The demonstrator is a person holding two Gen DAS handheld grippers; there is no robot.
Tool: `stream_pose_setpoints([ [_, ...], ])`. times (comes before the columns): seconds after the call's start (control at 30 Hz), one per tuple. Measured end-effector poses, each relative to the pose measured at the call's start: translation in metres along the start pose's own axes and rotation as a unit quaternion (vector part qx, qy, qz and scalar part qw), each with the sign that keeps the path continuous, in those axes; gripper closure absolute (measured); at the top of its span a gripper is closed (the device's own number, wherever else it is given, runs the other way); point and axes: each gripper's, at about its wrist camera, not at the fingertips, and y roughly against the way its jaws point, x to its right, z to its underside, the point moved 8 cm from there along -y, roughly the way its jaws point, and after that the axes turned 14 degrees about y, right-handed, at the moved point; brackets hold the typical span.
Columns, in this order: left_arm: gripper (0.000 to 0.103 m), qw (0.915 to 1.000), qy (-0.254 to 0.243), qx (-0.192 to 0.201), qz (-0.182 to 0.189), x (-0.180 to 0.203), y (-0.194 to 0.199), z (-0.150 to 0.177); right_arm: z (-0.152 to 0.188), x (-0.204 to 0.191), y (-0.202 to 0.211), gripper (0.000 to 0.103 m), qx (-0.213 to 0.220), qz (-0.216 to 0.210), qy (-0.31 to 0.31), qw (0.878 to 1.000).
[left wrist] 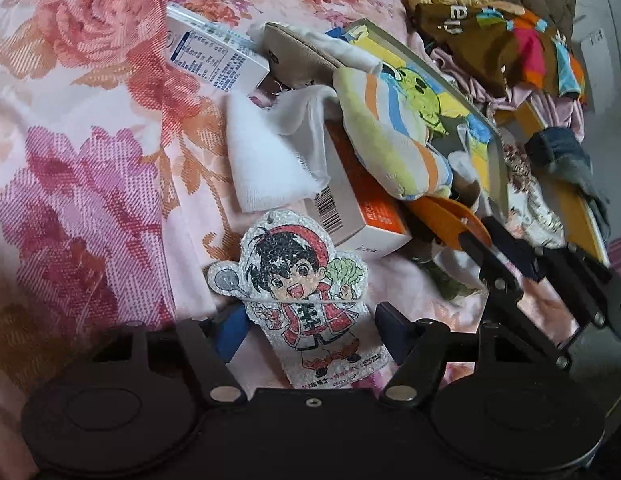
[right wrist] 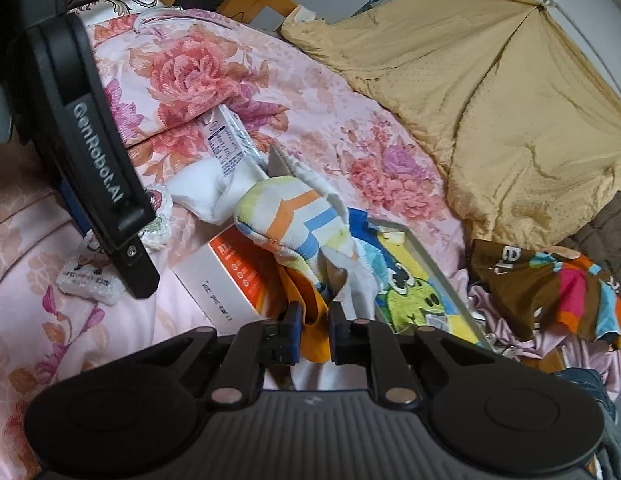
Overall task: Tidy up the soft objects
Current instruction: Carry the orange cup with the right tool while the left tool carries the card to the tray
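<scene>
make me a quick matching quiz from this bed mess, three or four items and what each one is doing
Things:
1. cartoon chef cutout
2. orange cloth
3. striped plush
4. white cloth

States:
A. draped partly over the orange and white box
B. pinched by the right gripper
C. lying between the open left gripper fingers
D. resting on the cartoon picture book

Pairs: 1-C, 2-B, 3-D, 4-A

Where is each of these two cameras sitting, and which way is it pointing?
Left wrist: sits behind the left gripper, looking down along its fingers at a cartoon chef card on the floral quilt; the right gripper shows at right.
Right wrist: sits behind the right gripper, whose fingers sit close either side of orange cloth; the left gripper crosses at left.
Both show the striped plush and orange-and-white box.
</scene>
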Motion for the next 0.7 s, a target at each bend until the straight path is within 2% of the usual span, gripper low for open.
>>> stream_pose_setpoints([
  [0.13, 0.033, 0.9998, -0.009, 0.006, 0.014, 0.004, 0.008, 0.003, -0.002, 0.000, 0.010, 0.090, 0.004, 0.019, 0.007, 1.000],
  [0.37, 0.033, 0.9940, -0.084, 0.054, 0.046, 0.028, 0.030, 0.011, -0.009, 0.007, 0.031, 0.090, 0.024, 0.070, 0.011, 0.997],
  [0.47, 0.033, 0.9931, -0.087, 0.058, 0.053, 0.031, 0.035, 0.012, -0.010, 0.011, 0.037, 0.091, 0.026, 0.087, 0.011, 0.996],
  [0.7, 0.033, 0.9921, -0.087, 0.072, 0.054, 0.032, 0.043, 0.013, -0.008, 0.013, 0.040, 0.093, 0.024, 0.089, 0.008, 0.996],
])
